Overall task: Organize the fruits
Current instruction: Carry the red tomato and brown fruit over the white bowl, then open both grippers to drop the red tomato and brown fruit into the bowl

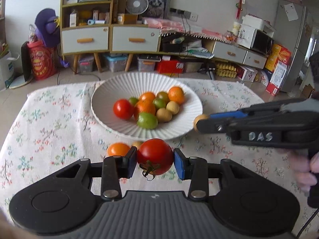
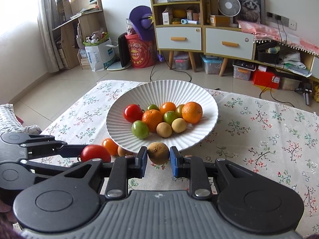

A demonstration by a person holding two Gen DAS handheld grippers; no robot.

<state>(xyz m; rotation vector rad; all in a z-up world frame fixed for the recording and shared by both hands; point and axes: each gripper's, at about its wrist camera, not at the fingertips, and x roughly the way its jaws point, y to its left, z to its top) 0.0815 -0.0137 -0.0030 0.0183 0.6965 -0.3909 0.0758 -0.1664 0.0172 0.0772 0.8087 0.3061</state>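
My left gripper is closed on a big red tomato, pads on its two sides and stem toward me, so it can't roll while I carry it. My right gripper pinches a small brown fruit, maybe a longan, held level just short of the bowl's near rim. The white ribbed bowl sits ahead on the flowered tablecloth and already holds a tomato, tangerines, green fruits and two tan ones. An orange fruit and another small tan one lie on the cloth beside the rim, so I judge the sorting is near its end: these two go in, then those.
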